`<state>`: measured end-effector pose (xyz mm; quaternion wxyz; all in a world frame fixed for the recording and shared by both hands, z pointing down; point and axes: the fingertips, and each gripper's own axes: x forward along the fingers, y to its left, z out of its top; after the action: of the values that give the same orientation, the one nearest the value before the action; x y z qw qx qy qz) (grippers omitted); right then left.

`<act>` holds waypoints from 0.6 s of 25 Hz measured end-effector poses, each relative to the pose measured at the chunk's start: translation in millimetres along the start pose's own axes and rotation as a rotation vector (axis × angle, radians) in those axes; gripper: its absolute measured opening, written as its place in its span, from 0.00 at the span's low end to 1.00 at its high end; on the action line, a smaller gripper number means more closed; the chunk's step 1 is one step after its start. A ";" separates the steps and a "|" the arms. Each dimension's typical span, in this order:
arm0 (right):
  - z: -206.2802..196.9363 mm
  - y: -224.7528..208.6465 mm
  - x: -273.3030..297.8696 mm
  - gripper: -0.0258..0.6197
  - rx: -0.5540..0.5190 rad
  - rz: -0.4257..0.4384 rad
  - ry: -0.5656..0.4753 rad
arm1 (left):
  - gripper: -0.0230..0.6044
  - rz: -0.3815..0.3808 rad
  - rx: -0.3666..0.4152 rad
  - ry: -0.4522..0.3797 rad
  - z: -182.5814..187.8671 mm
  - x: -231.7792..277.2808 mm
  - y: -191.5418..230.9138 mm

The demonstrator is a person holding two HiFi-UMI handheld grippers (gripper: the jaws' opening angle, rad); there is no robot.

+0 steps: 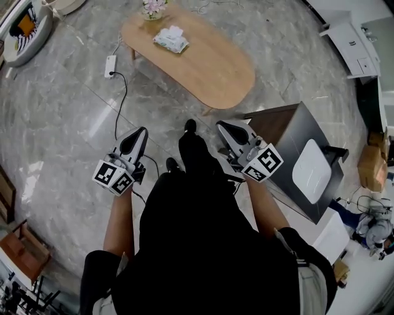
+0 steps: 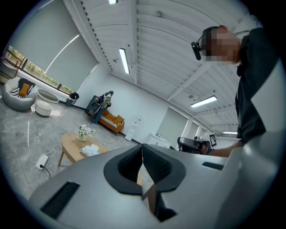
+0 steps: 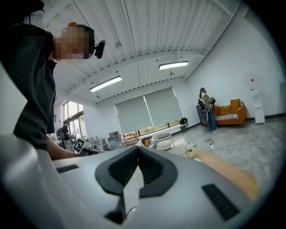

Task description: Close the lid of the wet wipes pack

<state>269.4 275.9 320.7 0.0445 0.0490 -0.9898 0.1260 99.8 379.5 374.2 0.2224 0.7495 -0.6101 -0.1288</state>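
The wet wipes pack (image 1: 170, 39) lies on the far end of an oval wooden coffee table (image 1: 209, 61), beside a small flower pot (image 1: 152, 7). It is too far off to tell how its lid stands. I hold both grippers close to my body, well short of the table. My left gripper (image 1: 142, 131) is shut and empty. So is my right gripper (image 1: 222, 125). In the left gripper view the shut left gripper (image 2: 142, 150) points toward the table (image 2: 70, 144) and the pack (image 2: 90, 150). The right gripper (image 3: 137, 153) shows its pads together, with the table (image 3: 225, 171) to its right.
A white power strip (image 1: 111, 65) and its black cable lie on the marble floor left of the table. A dark cabinet (image 1: 284, 132) with a white pad on top stands at my right. A round seat (image 1: 23, 31) is at the far left, an orange sofa (image 2: 111, 120) by the wall.
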 end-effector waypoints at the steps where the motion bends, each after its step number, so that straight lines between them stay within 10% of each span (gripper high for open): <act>1: 2.7 -11.4 6.8 0.06 -0.003 0.005 -0.006 | 0.06 0.004 0.001 -0.001 3.6 9.0 6.3; 15: 64.2 -215.5 103.9 0.06 0.069 0.137 -0.067 | 0.06 0.046 0.038 0.148 67.5 194.2 100.5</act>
<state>185.0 43.1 322.0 0.0007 -0.0132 -0.9869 0.1608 25.4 163.2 380.2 0.2556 0.7466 -0.6116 -0.0566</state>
